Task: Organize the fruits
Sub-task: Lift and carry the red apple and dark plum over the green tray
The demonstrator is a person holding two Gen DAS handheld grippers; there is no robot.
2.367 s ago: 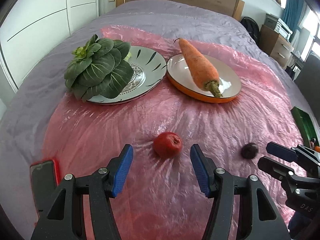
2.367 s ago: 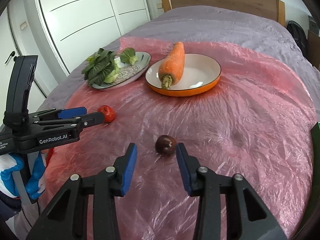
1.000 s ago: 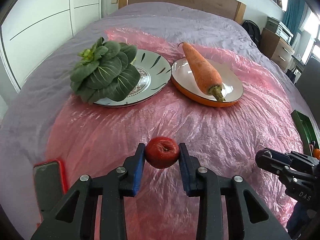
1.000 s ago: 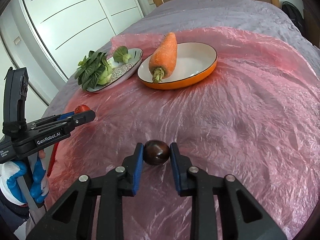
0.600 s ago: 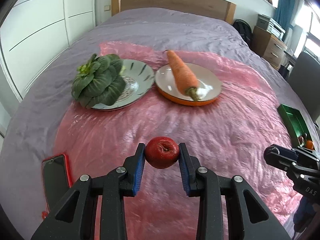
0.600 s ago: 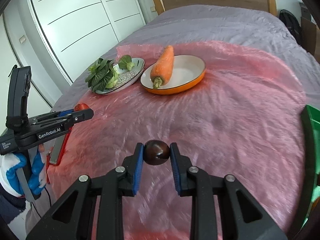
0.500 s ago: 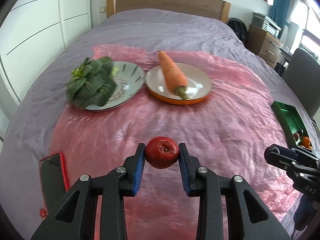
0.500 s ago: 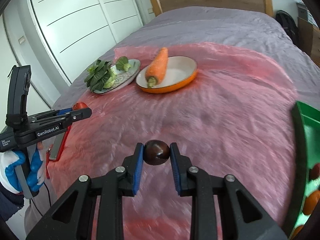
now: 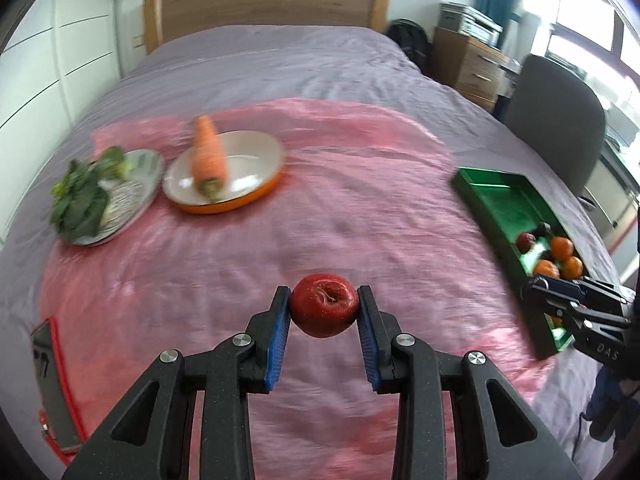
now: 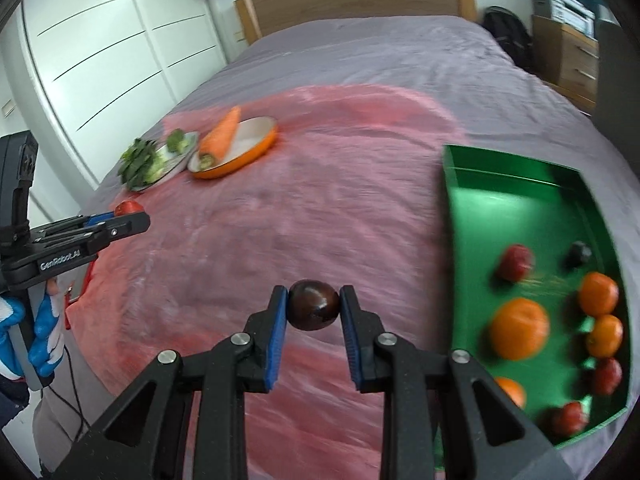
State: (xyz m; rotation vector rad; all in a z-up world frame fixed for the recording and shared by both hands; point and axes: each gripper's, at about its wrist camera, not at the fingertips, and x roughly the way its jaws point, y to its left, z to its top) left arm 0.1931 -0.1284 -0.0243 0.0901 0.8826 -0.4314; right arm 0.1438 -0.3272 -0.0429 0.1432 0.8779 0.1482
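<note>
Pinching hard, the left gripper (image 9: 324, 312) had the red apple (image 9: 324, 310) squeezed between its two blue pads, one pad flat on each flank of the fruit, stem dimple turned up toward the camera, and the apple hung clear above the pink plastic sheet (image 9: 280, 220) with nothing under it. Over on the other side, the right gripper (image 10: 313, 312) clamped the dark plum (image 10: 313, 311) the same way, a blue pad pressed on either side, the plum sitting right at the fingertips and off the sheet. Just to the right of that plum lay the green tray (image 10: 516, 200), its near wall close to the gripper's right finger, and inside it sat several oranges (image 10: 519, 328), a few small red fruits (image 10: 516, 261) and one dark one (image 10: 579, 254) toward the far side. In the left wrist view the tray was well off to the right of the apple, at the edge of the sheet. Far back on the sheet stood the orange-rimmed plate (image 9: 224, 178) with the carrot (image 9: 208, 158) lying across it, and just beside it the patterned plate (image 9: 124, 200) carrying the leafy greens (image 9: 82, 200). A phone in a red case (image 9: 52, 380) lay at the near left edge of the bed (image 9: 280, 64)
</note>
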